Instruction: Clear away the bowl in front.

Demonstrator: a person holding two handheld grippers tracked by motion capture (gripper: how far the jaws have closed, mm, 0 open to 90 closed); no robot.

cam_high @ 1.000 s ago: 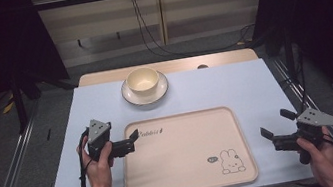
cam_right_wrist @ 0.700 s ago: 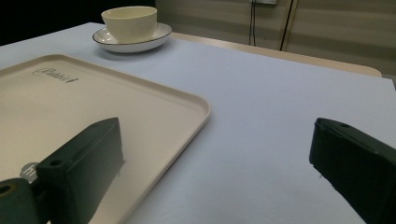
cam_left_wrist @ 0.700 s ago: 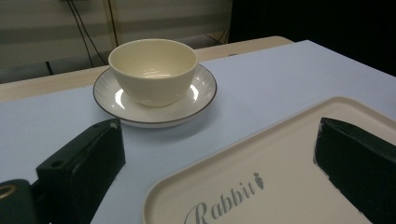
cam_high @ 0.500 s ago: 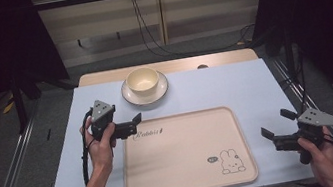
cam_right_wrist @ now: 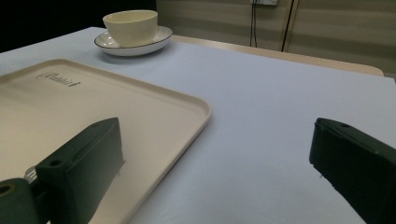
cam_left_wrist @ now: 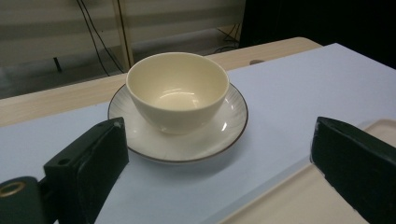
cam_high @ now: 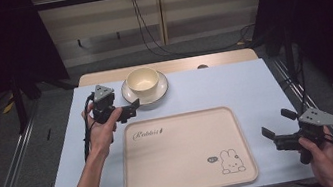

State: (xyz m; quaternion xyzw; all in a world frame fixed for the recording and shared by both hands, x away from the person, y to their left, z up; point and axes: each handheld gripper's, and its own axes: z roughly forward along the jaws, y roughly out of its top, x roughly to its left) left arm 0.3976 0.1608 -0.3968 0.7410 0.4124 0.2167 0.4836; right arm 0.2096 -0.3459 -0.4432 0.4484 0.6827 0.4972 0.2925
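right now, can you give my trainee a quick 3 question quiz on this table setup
1. True or false: the left tool is shut on the bowl.
2. What does the bowl stand on?
   A. the tray
   B. the saucer
   C. the bare table
3. Fill in: the right tool is held off the tray's ____ edge.

Key:
1. False; its jaws are open, short of the bowl.
2. B
3. right

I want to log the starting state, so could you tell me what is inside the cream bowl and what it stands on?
The bowl looks empty; its glossy inner wall and bottom show bare. It stands on a dark-rimmed saucer; the saucer's centre under the bowl is covered.
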